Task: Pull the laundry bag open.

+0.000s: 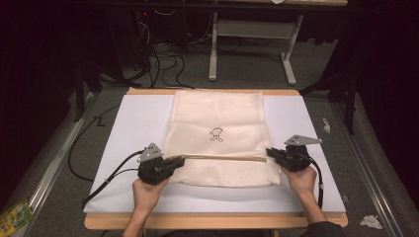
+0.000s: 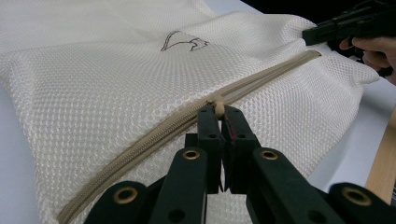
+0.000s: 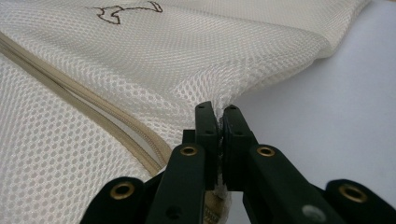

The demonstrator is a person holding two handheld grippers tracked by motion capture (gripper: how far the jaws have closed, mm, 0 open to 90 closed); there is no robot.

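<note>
A cream mesh bag [image 1: 217,116] with a small dark bird emblem [image 1: 216,133] lies flat on the white sheet [image 1: 133,123]. A tan zipper [image 1: 222,157] runs across its near part. At the zipper's left end, my left gripper [image 1: 180,160] is shut on the zipper pull [image 2: 217,103]. In the left gripper view its jaws [image 2: 222,112] pinch that small tan tab. At the bag's right edge, my right gripper [image 1: 269,152] is shut on a pinch of mesh by the zipper's end. The right gripper view shows the fabric [image 3: 140,56] bunched between the jaws [image 3: 219,112], with the zipper [image 3: 93,109] running off to the left.
The sheet covers a wooden table whose front edge [image 1: 212,220] lies near the person. Bare sheet flanks the bag on both sides. On the floor beyond are cables [image 1: 163,64] and a desk frame [image 1: 252,54]. A green packet [image 1: 15,217] lies on the floor at the lower left.
</note>
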